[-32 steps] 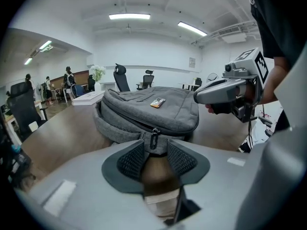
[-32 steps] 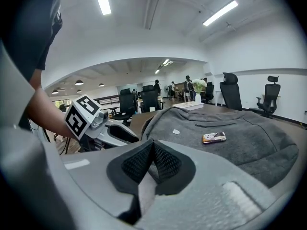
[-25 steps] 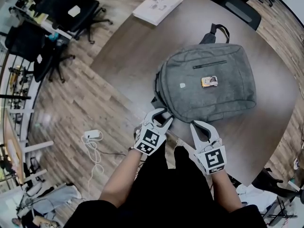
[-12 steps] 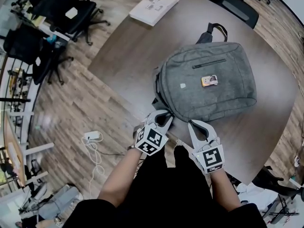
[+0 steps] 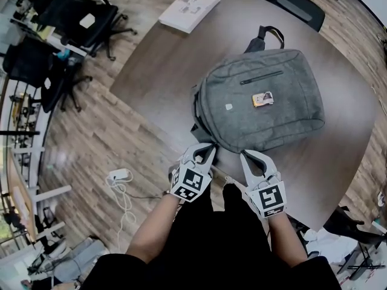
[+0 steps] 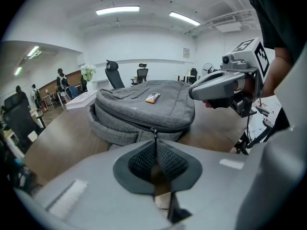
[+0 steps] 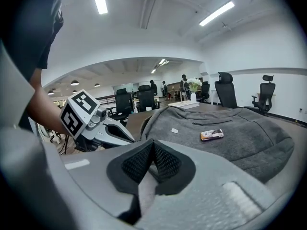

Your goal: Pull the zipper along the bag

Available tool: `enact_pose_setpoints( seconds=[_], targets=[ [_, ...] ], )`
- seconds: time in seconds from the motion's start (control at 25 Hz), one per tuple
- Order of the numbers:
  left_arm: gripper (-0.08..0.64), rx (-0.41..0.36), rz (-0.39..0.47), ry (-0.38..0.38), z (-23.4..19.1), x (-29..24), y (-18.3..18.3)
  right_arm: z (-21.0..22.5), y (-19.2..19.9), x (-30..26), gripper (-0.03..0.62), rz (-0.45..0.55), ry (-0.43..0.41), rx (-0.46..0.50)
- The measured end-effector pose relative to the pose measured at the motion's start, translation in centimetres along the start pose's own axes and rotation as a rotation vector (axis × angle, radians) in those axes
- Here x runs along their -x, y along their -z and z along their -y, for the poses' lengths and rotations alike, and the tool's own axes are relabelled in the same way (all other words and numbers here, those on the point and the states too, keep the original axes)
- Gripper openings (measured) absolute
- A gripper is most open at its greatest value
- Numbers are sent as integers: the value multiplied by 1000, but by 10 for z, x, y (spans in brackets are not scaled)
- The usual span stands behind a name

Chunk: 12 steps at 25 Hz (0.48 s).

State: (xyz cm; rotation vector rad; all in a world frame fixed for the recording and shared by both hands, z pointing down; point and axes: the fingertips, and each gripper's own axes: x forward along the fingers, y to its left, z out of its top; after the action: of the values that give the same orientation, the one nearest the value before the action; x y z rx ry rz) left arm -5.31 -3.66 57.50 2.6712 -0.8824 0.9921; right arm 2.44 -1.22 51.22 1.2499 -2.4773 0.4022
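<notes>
Between its mesh pads, the left hand-held gripper (image 6: 154,150), its jaws just closed, seemed to pinch the thin black zipper pull (image 6: 154,133) at the near corner of the soft grey fabric backpack (image 5: 260,101), which lay flat on the dark brown tabletop (image 5: 151,59). The right hand-held gripper (image 5: 248,157) hovered beside it, closed and empty. The limp fabric would likely bunch, so the small pull needed a firm grip.

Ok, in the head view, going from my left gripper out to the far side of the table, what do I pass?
Left gripper (its jaws have just been closing, zipper pull between them) → grey backpack → small card on its front → pocket zipper → white booklet at the far edge.
</notes>
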Motion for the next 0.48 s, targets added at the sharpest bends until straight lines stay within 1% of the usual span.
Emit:
enact_pose_setpoints(
  seconds=[0.28, 0.36, 0.48],
  targets=[
    [32, -1, -9, -36, -4, -8, -1, -1, -1, 1, 2, 1, 0, 2],
    [52, -6, -12, -32, -3, -10, -1, -1, -1, 2, 2, 0, -1, 3],
    [58, -18, -2, -20, 0, -11, -4, -1, 0, 1, 3, -5, -1, 6]
  ],
)
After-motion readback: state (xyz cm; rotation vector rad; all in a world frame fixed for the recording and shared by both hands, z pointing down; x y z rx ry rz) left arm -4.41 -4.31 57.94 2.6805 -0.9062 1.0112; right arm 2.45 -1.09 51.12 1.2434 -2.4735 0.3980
